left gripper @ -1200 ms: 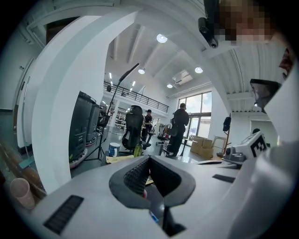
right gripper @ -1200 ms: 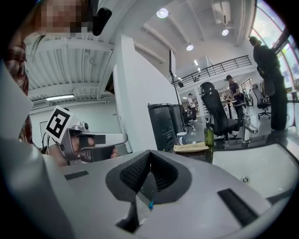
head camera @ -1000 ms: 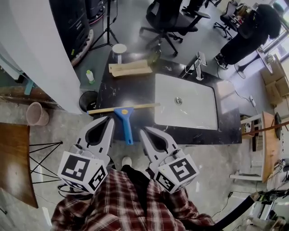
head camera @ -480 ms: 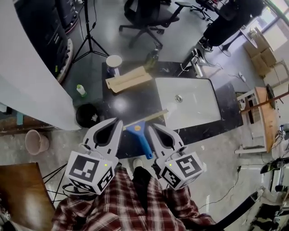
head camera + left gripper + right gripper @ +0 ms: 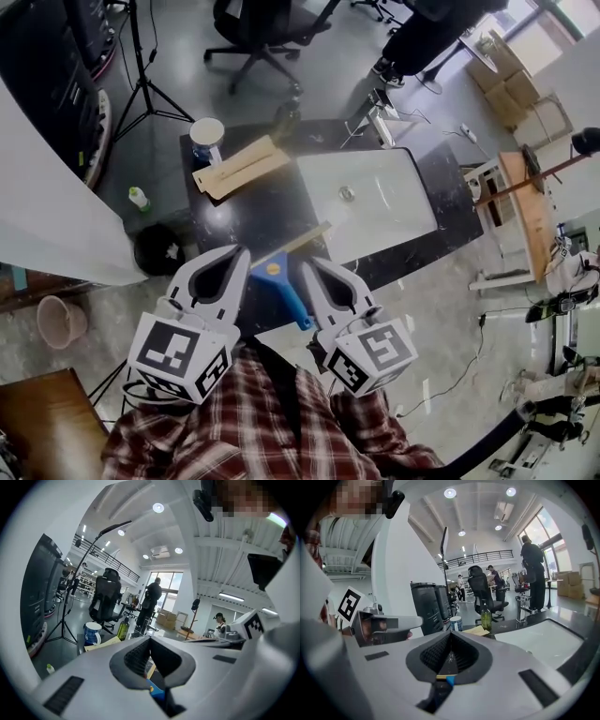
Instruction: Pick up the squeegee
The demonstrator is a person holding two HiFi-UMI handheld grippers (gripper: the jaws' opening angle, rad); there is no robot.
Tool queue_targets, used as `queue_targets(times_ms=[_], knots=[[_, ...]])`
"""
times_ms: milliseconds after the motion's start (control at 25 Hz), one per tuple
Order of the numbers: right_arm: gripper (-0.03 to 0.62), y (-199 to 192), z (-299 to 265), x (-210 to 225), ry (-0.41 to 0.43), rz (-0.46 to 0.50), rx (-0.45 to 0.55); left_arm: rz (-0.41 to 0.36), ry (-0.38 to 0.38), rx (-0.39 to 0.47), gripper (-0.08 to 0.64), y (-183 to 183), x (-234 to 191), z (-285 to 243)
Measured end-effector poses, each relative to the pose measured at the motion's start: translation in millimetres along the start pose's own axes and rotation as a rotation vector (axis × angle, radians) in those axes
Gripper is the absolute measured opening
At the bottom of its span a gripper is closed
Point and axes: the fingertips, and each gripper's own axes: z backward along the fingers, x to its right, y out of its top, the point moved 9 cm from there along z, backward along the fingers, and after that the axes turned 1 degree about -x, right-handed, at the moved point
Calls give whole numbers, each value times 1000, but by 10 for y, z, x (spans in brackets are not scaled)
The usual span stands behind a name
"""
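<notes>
The squeegee (image 5: 284, 286) lies at the near edge of the black counter (image 5: 253, 211); it has a blue handle and a long pale blade strip that points toward the sink. In the head view its handle shows between my two grippers. My left gripper (image 5: 241, 253) hangs just left of it, shut and empty. My right gripper (image 5: 306, 265) hangs just right of it, also shut and empty. A bit of the blue handle (image 5: 157, 689) shows under the closed jaws in the left gripper view (image 5: 150, 639), and a blue and yellow bit of the squeegee (image 5: 446, 679) under the right gripper (image 5: 450, 635).
A white sink (image 5: 366, 202) fills the counter's right half, with a faucet (image 5: 380, 117) behind it. Flat cardboard pieces (image 5: 239, 167), a mug (image 5: 206, 134) and a green bottle (image 5: 286, 117) stand at the back. A black bin (image 5: 159, 248), a tripod and an office chair (image 5: 253, 28) stand around, and a person (image 5: 422, 28) beyond.
The view has swung, so the counter sits turned and further left. Both grippers have drawn in beside the squeegee's handle. Their jaws stay shut.
</notes>
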Motion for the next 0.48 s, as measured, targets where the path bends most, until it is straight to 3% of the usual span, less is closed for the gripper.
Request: queue_targets(times_ms=[120,480], knots=[[12,-14,11,63,21,-14,-6,30,-8,-3,9,-14,31,-20],[14,-2,12,198,27,-49,-16,8,16,7,9,44,31,20]])
